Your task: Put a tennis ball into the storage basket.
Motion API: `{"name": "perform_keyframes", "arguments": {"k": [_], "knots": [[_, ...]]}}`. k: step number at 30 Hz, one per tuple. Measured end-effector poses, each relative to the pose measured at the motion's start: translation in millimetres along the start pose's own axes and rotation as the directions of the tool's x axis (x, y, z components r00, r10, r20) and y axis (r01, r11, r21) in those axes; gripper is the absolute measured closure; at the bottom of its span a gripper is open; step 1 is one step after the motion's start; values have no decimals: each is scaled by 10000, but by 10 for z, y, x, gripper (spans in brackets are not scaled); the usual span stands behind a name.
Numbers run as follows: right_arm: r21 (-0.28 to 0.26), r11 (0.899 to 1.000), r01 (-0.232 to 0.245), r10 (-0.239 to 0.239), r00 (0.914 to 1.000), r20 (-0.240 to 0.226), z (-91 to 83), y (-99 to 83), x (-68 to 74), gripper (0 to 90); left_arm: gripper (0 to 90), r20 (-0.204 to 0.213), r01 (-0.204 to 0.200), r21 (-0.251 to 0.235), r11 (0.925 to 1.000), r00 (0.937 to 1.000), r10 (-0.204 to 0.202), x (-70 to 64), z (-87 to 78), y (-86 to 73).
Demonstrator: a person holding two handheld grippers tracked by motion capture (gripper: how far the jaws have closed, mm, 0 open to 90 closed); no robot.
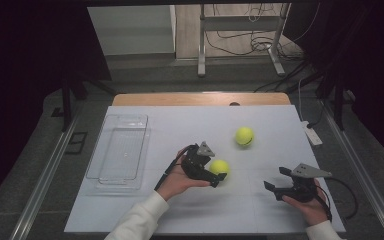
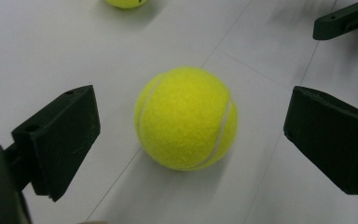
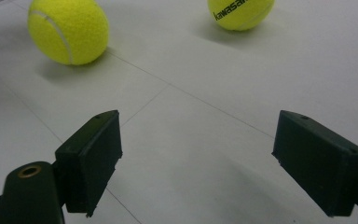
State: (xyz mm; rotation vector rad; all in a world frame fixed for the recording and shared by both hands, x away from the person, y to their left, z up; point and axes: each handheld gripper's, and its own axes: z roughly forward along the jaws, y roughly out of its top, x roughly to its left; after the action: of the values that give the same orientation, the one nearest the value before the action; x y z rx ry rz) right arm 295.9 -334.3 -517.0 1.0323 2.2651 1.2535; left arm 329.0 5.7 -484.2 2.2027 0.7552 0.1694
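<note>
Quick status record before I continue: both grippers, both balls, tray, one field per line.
left gripper: open, jaws either side of the near ball, not touching it
right gripper: open, holding nothing, above bare table
near ball: yellow tennis ball, resting on the table
far ball: yellow tennis ball with black lettering, free on the table beyond the near ball
tray: clear plastic, no ball in it, at the table's left
table: white top
</note>
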Motion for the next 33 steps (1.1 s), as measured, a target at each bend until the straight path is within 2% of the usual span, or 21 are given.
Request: {"name": "perform_keyframes", "arguments": {"k": [11,18,20,28,33], "knots": [[30,10000,-18,18,10000,12,5,-3,2,159,34,79,65,366,9993,9999,-68,34,122,40],[50,10000,-16,16,10000,31,4,-6,-2,159,31,-20,72,777,9970,10000,-71,51,235,26],[51,10000,-13,13,10000,28,4,-6,-2,159,32,-20,105,762,9970,9999,-104,51,251,23],[72,10000,-28,28,10000,34,4,-8,-3,159,37,-45,121,1265,9919,9999,-116,41,396,8],[61,10000,-22,22,10000,32,1,-6,-1,159,47,-173,88,1334,9910,9998,-66,23,419,8]]}}
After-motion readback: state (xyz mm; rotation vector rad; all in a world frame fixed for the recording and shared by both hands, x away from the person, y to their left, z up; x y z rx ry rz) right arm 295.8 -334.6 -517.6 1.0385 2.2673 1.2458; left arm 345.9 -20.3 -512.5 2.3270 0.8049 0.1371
